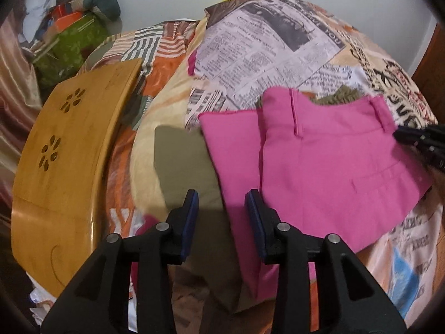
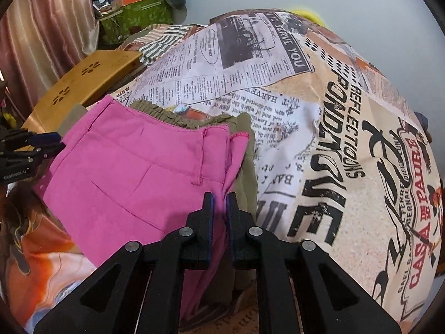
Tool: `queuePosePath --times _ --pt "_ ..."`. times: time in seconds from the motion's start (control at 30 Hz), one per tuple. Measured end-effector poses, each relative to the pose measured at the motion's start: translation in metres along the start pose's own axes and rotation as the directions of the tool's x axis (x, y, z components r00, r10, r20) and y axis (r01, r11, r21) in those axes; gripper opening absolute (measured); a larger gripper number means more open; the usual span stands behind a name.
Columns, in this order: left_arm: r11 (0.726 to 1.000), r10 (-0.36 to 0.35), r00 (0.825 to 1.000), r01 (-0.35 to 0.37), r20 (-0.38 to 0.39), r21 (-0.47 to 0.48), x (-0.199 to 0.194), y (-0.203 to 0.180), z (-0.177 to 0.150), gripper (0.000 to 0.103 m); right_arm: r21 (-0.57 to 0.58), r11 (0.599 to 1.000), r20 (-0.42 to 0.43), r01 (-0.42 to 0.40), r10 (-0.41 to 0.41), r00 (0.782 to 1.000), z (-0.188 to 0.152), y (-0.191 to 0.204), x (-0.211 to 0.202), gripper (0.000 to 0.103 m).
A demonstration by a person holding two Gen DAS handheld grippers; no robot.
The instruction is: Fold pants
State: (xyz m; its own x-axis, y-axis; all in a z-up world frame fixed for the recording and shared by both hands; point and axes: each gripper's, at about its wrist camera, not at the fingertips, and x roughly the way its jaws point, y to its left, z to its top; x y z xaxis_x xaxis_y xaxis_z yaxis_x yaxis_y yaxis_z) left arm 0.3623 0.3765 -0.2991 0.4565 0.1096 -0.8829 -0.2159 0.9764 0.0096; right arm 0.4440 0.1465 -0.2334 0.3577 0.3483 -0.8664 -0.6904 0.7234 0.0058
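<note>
i am looking over a bed (image 2: 347, 117) that is wearing a newspaper-print cover, with a wooden lap tray (image 1: 64, 156) lying on its left part and a green box (image 2: 136, 16) of clutter sitting beyond by the curtain. the pink pants (image 1: 328, 161) are lying folded on the bed, waistband toward the far side, with an olive garment (image 2: 194, 117) showing from under their top edge and along their right side.

my left gripper (image 1: 222, 214) is hovering with its fingers spread wide and gripping nothing; the left edge of the pants is lying just beyond and under the right finger (image 1: 254, 217), while the left finger is hanging over bare olive-toned bedding. from the right wrist view i am seeing this gripper (image 2: 41, 144) sitting at the left edge of the pink cloth.

my right gripper (image 2: 219, 214) is pinching the right side of the pants, a ridge of pink fabric standing in the narrow gap between its fingers (image 2: 207, 217). from the left wrist view its black tip (image 1: 417, 139) is sitting at the waistband's right corner, blurred.
</note>
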Motion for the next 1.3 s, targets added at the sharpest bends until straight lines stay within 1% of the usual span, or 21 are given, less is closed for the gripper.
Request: queuePosePath --times 0.07,0.13,0.23,0.37,0.47,0.57,0.63,0.7,0.77,0.8,0.87,0.9,0.93,0.97,1.1,1.13,1.2,1.27,1.3 --pt "1.0 0.009 1.0 -0.009 -0.003 0.009 -0.005 -0.002 -0.003 0.036 -0.002 1.0 -0.009 0.015 -0.015 1.0 0.0 0.001 -0.004 0.015" --pt "1.0 0.016 1.0 -0.016 0.002 0.014 -0.012 -0.005 -0.003 0.036 -0.003 1.0 -0.009 0.026 -0.026 1.0 0.0 0.001 -0.011 0.022" --pt "0.999 0.025 0.999 -0.026 0.041 0.019 -0.036 -0.012 0.0 0.036 0.011 1.0 0.019 0.02 -0.02 1.0 0.001 0.0 -0.031 0.03" --pt "1.0 0.013 0.993 -0.016 0.116 0.027 -0.081 -0.027 0.007 0.036 0.023 1.0 0.083 0.005 -0.007 0.997 0.004 0.003 -0.069 0.03" --pt "0.999 0.01 0.982 -0.017 0.187 0.036 -0.127 -0.041 0.009 0.036 0.027 1.0 0.149 -0.008 0.004 0.989 0.005 0.007 -0.106 0.03" --pt "0.999 -0.006 0.966 -0.005 0.26 0.043 -0.174 -0.054 0.009 0.036 0.027 0.999 0.233 -0.022 0.015 0.972 0.005 0.013 -0.153 0.03" --pt "0.998 -0.03 0.947 0.013 0.318 0.055 -0.21 -0.064 0.006 0.036 0.026 0.999 0.283 -0.033 0.024 0.959 0.002 0.018 -0.182 0.03" --pt "0.998 -0.046 0.921 0.023 0.386 0.065 -0.25 -0.075 -0.001 0.036 0.02 0.999 0.335 -0.042 0.033 0.942 -0.002 0.025 -0.212 0.03" --pt "0.997 -0.058 0.893 0.029 0.446 0.072 -0.287 -0.085 -0.011 0.036 0.006 0.999 0.393 -0.046 0.04 0.919 -0.01 0.033 -0.245 0.03" --pt "0.997 -0.056 0.882 0.027 0.468 0.068 -0.299 -0.089 -0.015 0.036 0.001 0.999 0.414 -0.046 0.041 0.909 -0.014 0.037 -0.258 0.03" --pt "0.999 -0.038 0.849 0.016 0.528 0.047 -0.331 -0.096 -0.03 0.036 -0.015 0.999 0.477 -0.042 0.044 0.878 -0.026 0.047 -0.29 0.03" --pt "0.999 -0.048 0.83 0.027 0.556 0.046 -0.349 -0.101 -0.039 0.036 -0.025 0.999 0.505 -0.04 0.047 0.862 -0.033 0.053 -0.306 0.03" --pt "0.999 -0.046 0.816 0.027 0.577 0.042 -0.36 -0.105 -0.046 0.036 -0.032 0.999 0.526 -0.037 0.049 0.849 -0.039 0.057 -0.317 0.03" --pt "0.999 -0.034 0.794 0.014 0.607 0.038 -0.376 -0.111 -0.057 0.036 -0.041 0.999 0.554 -0.036 0.052 0.831 -0.047 0.063 -0.332 0.03" --pt "0.999 -0.02 0.741 -0.004 0.671 0.034 -0.414 -0.127 -0.09 0.036 -0.048 0.998 0.637 -0.042 0.063 0.768 -0.079 0.08 -0.373 0.03" --pt "1.0 -0.017 0.733 -0.004 0.68 0.029 -0.421 -0.13 -0.098 0.036 -0.048 0.998 0.647 -0.04 0.061 0.76 -0.084 0.082 -0.377 0.03" --pt "1.0 -0.004 0.719 -0.008 0.695 0.014 -0.433 -0.135 -0.113 0.036 -0.042 0.998 0.677 -0.044 0.061 0.733 -0.1 0.09 -0.389 0.03" --pt "1.0 -0.012 0.712 0.012 0.702 0.005 -0.442 -0.138 -0.13 0.036 -0.041 0.997 0.695 -0.068 0.078 0.715 -0.114 0.095 -0.397 0.03" --pt "1.0 -0.019 0.709 0.024 0.705 0.002 -0.446 -0.139 -0.137 0.036 -0.041 0.996 0.7 -0.073 0.081 0.71 -0.118 0.097 -0.399 0.03"
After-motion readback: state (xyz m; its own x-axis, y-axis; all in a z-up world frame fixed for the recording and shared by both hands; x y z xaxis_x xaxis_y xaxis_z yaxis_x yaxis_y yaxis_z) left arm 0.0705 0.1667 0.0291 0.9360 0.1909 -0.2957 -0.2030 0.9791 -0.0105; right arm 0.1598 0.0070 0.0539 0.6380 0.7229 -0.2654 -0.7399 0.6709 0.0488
